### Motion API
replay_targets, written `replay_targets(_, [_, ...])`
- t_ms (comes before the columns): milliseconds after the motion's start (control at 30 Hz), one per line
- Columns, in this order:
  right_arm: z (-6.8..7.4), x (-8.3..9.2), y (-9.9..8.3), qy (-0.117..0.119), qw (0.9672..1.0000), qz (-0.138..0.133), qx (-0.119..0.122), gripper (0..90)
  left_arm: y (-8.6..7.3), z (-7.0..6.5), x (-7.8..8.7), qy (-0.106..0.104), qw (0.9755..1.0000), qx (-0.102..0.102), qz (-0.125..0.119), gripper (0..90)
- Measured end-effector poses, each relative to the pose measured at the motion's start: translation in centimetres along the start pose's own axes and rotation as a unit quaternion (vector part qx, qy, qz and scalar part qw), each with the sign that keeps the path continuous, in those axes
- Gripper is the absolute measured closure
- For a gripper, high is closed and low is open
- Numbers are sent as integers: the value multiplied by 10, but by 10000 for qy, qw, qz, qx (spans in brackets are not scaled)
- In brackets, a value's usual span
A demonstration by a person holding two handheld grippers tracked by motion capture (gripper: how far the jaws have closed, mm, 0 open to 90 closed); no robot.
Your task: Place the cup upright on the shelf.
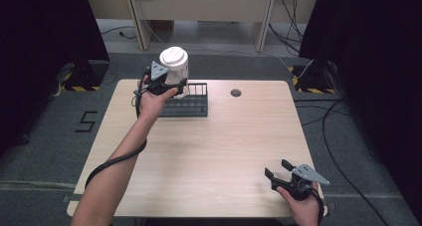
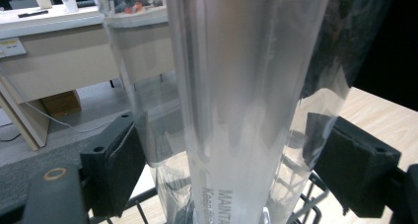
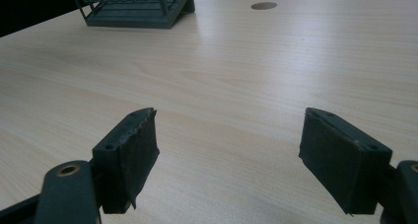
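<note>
Right gripper (image 1: 280, 172) idles, jaws wide, well short of the rack (image 1: 186, 102). Left gripper (image 1: 166, 84) jaws hold the cup (image 1: 174, 64) over that rack (placement step); next, lower it squarely.

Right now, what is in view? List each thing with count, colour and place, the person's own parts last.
Cup stack: one, clear plastic with a white top, held above the rack's left end at the table's far left.
Wire rack: one, dark, far left part of the table.
Table: one, light wood, with a round dark hole near the far edge.
Desks: beige, on the floor beyond the table.
Cables: several, black, on the floor at right.
Left gripper: black, shut on the cup stack.
Right gripper: black, open, over the table's near right corner.
</note>
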State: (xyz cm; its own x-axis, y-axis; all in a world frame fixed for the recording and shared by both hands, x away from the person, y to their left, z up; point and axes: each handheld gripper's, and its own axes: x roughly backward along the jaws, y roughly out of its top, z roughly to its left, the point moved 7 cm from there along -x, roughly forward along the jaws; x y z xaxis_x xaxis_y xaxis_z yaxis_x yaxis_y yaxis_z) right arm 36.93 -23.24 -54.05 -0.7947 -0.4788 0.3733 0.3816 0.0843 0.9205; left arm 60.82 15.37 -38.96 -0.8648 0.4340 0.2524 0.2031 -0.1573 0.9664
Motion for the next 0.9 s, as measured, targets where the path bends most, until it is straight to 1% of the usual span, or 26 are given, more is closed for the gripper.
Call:
replay_targets(200, [0, 0, 0, 7, 10000, 13, -18, 226, -1, 4, -9, 62, 9999, 86, 38, 174])
replay_targets(367, [0, 0, 0, 7, 10000, 4, -31, 226, -6, 7, -17, 134, 9998, 42, 136, 174])
replay_targets(467, [0, 0, 0, 10, 10000, 13, -23, 226, -8, 7, -22, 131, 9997, 119, 144, 174])
replay_targets(567, [0, 0, 0, 15, 10000, 5, -32, 226, -9, 8, -27, 153, 9997, 121, 171, 174])
replay_targets(800, [0, 0, 0, 32, 10000, 9, -72, 226, -16, 10, -37, 245, 9992, 152, 293, 173])
replay_targets(900, [0, 0, 0, 37, 10000, 13, -72, 226, -22, 10, -41, 272, 9989, 176, 346, 173])
